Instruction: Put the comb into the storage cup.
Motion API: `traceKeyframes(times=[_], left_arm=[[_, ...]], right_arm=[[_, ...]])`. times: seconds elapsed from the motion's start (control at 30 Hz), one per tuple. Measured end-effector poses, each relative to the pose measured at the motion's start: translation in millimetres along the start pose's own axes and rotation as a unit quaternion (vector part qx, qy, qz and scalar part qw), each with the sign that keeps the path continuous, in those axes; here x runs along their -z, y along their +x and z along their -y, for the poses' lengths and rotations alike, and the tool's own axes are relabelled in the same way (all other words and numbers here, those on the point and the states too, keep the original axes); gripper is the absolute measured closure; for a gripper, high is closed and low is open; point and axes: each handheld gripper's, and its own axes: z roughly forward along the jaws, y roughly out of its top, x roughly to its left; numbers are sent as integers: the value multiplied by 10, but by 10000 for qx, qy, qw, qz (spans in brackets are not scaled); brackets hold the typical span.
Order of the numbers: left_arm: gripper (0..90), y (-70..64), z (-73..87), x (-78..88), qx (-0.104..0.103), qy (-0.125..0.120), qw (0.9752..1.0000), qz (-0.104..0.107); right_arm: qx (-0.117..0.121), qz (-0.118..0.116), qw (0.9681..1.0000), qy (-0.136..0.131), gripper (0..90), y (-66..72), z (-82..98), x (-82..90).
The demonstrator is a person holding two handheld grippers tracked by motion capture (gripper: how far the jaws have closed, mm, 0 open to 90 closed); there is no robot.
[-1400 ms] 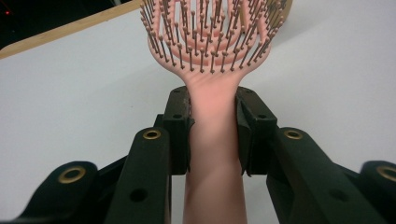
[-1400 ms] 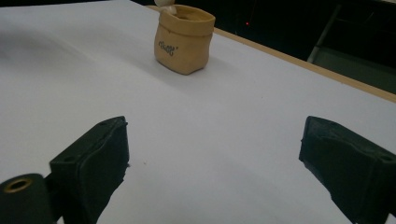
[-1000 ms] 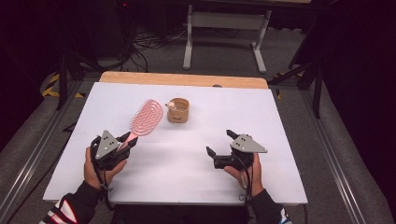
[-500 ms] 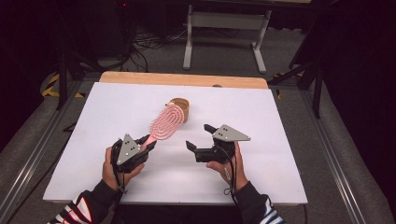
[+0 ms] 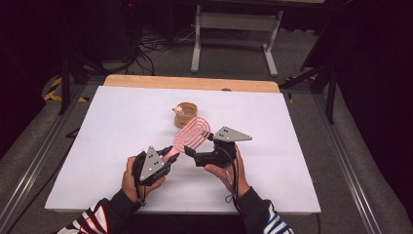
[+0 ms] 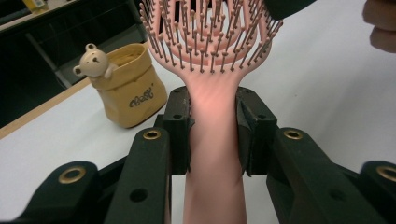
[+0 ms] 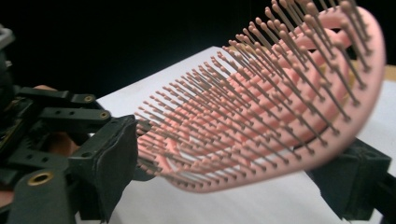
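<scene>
A pink vented hairbrush [image 5: 192,135] hangs over the white table, bristles up. My left gripper [image 5: 168,152] is shut on its handle, and in the left gripper view both pads [image 6: 180,133] press the handle's sides below the head [image 6: 210,42]. My right gripper [image 5: 197,145] reaches in from the right and straddles the brush head [image 7: 261,121]. One jaw stands at the bristle tips and the other behind the rim. Its jaws have just been closing with the head between them, and I see no firm press.
A small tan cup with a bear figure [image 5: 186,113] stands just behind the brush, also seen in the left gripper view [image 6: 128,86]. The white table top [image 5: 292,161] has a wooden strip along its far edge [image 5: 190,83]. Dark floor and a metal frame lie beyond.
Both hands have moved toward the table's middle. The left carried the brush to the right, and the right gripper came left around the brush head with its jaws narrowing.
</scene>
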Motion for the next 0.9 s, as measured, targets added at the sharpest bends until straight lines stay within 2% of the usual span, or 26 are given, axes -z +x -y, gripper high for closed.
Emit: traceKeyframes(times=[0.03, 0.13, 0.17, 0.2, 0.3, 0.43, 0.53, 0.67, 0.9], left_arm=[[693, -19, -2, -14, -17, 0, 10000, 65], [693, -95, -3, -51, -134, 44, 9998, 107], [693, -111, -3, -57, -183, 77, 9997, 149], [693, -111, -3, -57, -183, 77, 9997, 149], [693, -103, 7, -63, -159, 108, 9997, 148], [694, -112, 18, -76, -205, 150, 9995, 199], [694, -129, 24, -82, -268, 188, 9993, 198], [694, -140, 25, -88, -316, 182, 9992, 189], [689, -157, 41, -110, -404, 177, 9989, 160]], right_arm=[[-138, -43, 9999, 6, 163, -35, 23, -12], [-188, -65, 9998, -16, 181, -47, 40, -14], [-213, -54, 9997, -96, 229, -60, 63, 8], [-213, -54, 9997, -96, 229, -60, 63, 8], [-348, -243, 9989, -175, 305, -76, 87, 38], [-249, -439, 9983, -295, 420, -18, 87, 63], [-92, -603, 9976, -328, 512, 82, 96, 80], [85, -572, 9975, -412, 562, 172, 98, 104], [180, -575, 9969, -500, 614, 248, 102, 128]])
